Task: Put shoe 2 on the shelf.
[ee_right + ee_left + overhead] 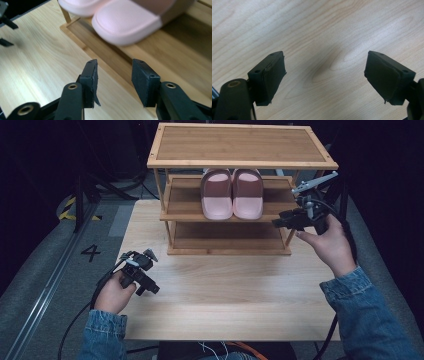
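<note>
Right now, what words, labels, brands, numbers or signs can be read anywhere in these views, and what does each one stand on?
"4": a dark numeral on the grey floor left of the table, at.
No brand or label is readable on the pink slippers, the wooden shoe rack or either gripper.
The yellow and black striped marking on the floor carries no text.

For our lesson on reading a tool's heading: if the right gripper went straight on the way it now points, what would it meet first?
Probably the nearer pink slipper on the rack's middle shelf; the right gripper has open, empty jaws aimed at it, though depth is unclear.
</note>
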Demonstrator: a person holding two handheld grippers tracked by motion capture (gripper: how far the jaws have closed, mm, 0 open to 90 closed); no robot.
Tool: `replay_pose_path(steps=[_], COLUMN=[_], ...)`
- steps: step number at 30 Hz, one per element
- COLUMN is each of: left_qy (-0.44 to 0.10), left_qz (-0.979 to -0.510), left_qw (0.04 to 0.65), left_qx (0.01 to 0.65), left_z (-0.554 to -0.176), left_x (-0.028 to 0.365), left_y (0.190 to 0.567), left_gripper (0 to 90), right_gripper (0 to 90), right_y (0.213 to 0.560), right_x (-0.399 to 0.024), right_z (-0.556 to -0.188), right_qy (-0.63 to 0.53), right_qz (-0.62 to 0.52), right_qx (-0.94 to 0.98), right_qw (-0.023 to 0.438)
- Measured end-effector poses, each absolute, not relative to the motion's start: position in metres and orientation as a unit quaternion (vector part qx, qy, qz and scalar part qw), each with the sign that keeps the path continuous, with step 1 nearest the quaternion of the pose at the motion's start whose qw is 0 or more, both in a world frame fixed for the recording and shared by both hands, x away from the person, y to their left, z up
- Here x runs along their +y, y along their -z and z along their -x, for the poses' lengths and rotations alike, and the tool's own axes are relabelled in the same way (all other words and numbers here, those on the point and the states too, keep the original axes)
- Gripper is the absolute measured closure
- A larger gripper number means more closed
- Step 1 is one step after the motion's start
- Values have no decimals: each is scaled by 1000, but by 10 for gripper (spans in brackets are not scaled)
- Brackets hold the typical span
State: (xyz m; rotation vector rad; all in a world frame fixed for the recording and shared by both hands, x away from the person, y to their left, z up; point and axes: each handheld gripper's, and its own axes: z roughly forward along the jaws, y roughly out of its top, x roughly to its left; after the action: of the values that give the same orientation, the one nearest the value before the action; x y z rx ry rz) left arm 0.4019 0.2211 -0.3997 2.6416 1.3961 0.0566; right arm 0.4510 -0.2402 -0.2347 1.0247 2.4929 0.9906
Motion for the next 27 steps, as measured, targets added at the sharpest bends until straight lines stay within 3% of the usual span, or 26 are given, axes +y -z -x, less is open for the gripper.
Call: replay_pose_path(steps=[17,27], left_qy=[-24,-34], left_qz=[-881,-871], left_qw=[72,56], left_qx=[467,487], left_z=[-415,-418], left_x=[222,234], left_y=[399,405], left_gripper=[171,171], right_gripper=[442,369], right_y=[268,312], right_x=[-305,-345], right_z=[-429,-437], right_qy=[-282,-227], right_qz=[-391,-440], right_qx=[865,860], right_qw=[139,124])
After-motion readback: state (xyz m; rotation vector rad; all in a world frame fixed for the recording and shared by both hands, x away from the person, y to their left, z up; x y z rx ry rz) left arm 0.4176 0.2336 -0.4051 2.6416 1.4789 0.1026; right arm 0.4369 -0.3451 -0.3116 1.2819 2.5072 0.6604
